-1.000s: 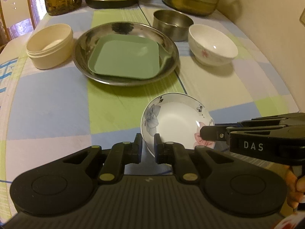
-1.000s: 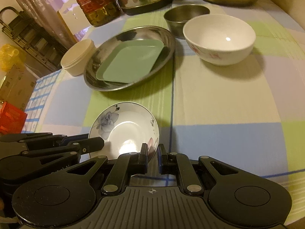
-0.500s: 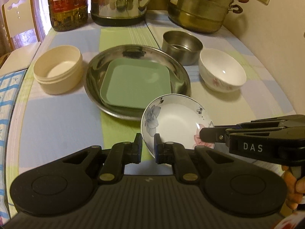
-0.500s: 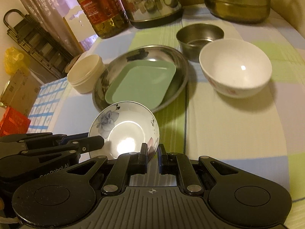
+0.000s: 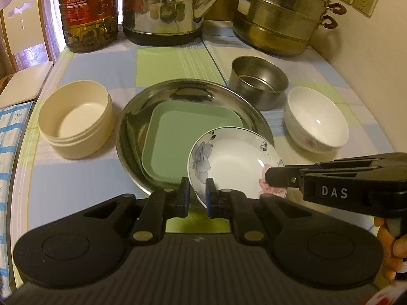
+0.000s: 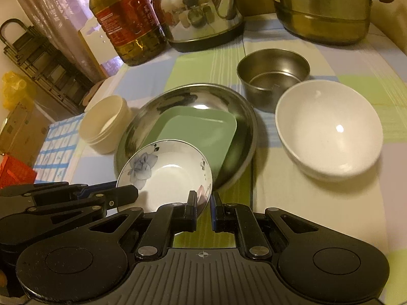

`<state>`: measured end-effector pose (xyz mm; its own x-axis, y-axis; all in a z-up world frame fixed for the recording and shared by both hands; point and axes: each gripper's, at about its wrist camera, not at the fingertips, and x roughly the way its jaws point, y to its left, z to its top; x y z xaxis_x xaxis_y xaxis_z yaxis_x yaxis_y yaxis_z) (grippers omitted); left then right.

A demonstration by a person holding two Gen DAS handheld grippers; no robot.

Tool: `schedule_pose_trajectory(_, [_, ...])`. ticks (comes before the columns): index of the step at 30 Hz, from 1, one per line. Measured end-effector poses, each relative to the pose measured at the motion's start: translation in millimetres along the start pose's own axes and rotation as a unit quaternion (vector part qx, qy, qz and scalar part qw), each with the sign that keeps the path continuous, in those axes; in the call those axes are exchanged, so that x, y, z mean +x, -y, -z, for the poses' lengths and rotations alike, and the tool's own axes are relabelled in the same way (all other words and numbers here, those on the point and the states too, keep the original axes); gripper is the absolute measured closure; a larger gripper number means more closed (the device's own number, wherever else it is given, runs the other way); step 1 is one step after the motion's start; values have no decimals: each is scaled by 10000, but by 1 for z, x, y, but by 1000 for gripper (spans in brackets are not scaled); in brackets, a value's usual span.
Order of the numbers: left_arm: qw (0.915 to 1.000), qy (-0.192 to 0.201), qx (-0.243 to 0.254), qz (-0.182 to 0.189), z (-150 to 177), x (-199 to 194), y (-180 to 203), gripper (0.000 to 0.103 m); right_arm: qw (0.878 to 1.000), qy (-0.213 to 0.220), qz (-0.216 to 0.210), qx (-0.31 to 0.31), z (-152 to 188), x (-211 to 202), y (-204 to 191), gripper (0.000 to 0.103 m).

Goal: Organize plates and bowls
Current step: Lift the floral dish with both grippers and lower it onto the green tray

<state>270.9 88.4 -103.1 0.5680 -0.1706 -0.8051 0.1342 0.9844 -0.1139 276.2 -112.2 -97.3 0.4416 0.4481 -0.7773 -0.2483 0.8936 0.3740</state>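
Note:
A small white dish with blue and pink flowers hangs tilted over the near rim of a round steel plate. A green square plate lies in that steel plate. My left gripper is shut on the dish's near left rim. My right gripper is shut on its near right rim. Each one shows from the side in the other's view. A white bowl and a steel bowl stand to the right.
A cream round container sits left of the steel plate. An oil bottle, a kettle and a stacked steamer pot line the back. The wall runs along the right, and the table edge and a chair are at left.
Both grippers carried the flowered dish forward, away from the near part of the table. It now overlaps the steel plate's near rim and the green plate's corner.

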Motion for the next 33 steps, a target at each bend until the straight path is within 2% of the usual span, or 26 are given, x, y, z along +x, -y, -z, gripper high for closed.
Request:
schedule_pose_trajectory(14, [9999,-122,-85,-72,-30,39,-23,92,9999,-107,90,-4,-39,45,1,93])
schedule_pose_trajectory(33, [9991,-393,-129,-75,-44,72,-35,92,9992,-366,165,88,-56,79,9,92])
